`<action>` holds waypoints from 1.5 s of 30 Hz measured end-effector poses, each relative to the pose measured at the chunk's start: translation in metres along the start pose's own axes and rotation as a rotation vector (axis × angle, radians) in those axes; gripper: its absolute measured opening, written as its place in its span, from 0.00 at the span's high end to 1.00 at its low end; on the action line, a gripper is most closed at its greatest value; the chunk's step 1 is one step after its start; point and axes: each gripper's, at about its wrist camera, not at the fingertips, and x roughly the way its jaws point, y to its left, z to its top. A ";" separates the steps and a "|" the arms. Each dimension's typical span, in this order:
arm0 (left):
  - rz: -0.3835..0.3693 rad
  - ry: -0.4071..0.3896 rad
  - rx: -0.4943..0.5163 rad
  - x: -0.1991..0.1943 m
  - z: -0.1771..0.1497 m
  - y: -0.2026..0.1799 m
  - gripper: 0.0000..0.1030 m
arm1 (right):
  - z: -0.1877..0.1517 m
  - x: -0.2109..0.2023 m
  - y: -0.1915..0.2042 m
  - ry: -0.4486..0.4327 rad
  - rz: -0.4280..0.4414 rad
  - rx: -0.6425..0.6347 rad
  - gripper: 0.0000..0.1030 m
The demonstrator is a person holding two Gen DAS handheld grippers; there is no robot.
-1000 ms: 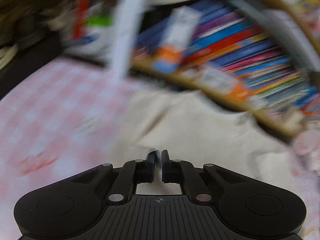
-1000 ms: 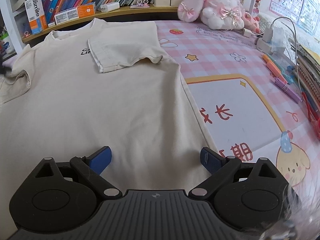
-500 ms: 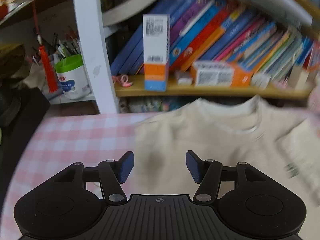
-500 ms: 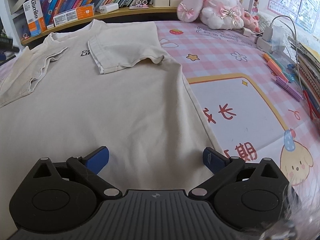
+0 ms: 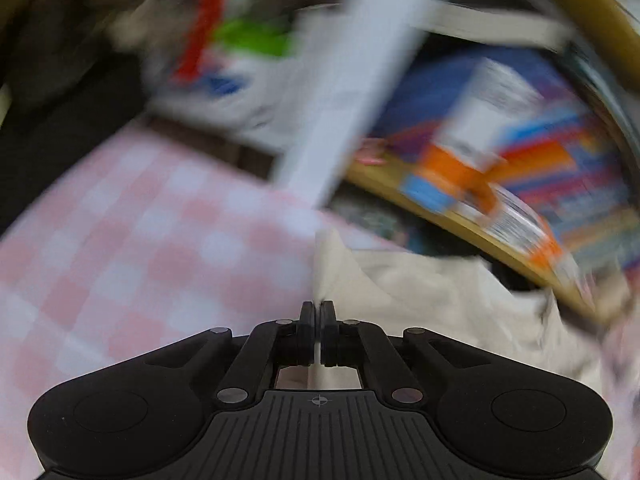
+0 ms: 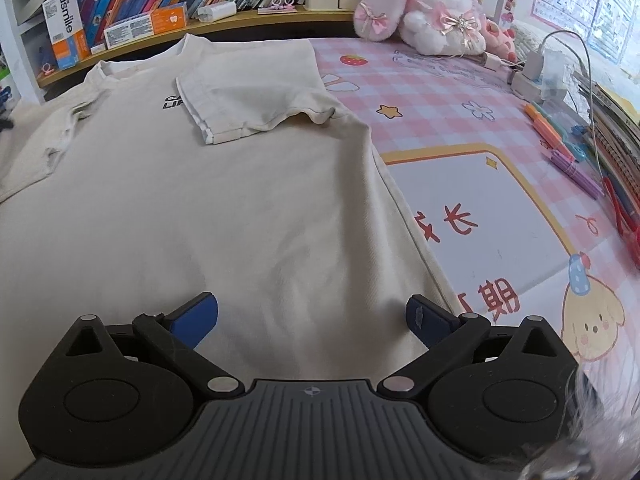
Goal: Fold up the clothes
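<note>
The right gripper (image 6: 312, 314) hovers with jaws spread wide over the lower body of the cream T-shirt (image 6: 192, 208), holding nothing. The shirt lies flat on the pink checked table mat (image 6: 440, 92); its right sleeve (image 6: 244, 100) is already folded inward across the chest. The left gripper (image 5: 318, 316) has its jaws pinched together on a fold of the shirt's cloth.

Step in hand, by judgement: folding the opposite sleeve. The next move calls for carrying the pinched cloth inward over the chest, then releasing.

The right wrist view shows the whole garment, the bookshelf (image 6: 256, 16) and a plush rabbit (image 6: 432, 4). The left wrist view, heavily blurred, alone shows the grip.
</note>
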 end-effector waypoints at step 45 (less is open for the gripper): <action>-0.150 0.146 -0.024 -0.110 -0.100 0.047 0.88 | -0.019 -0.027 -0.011 -0.027 -0.129 0.013 0.02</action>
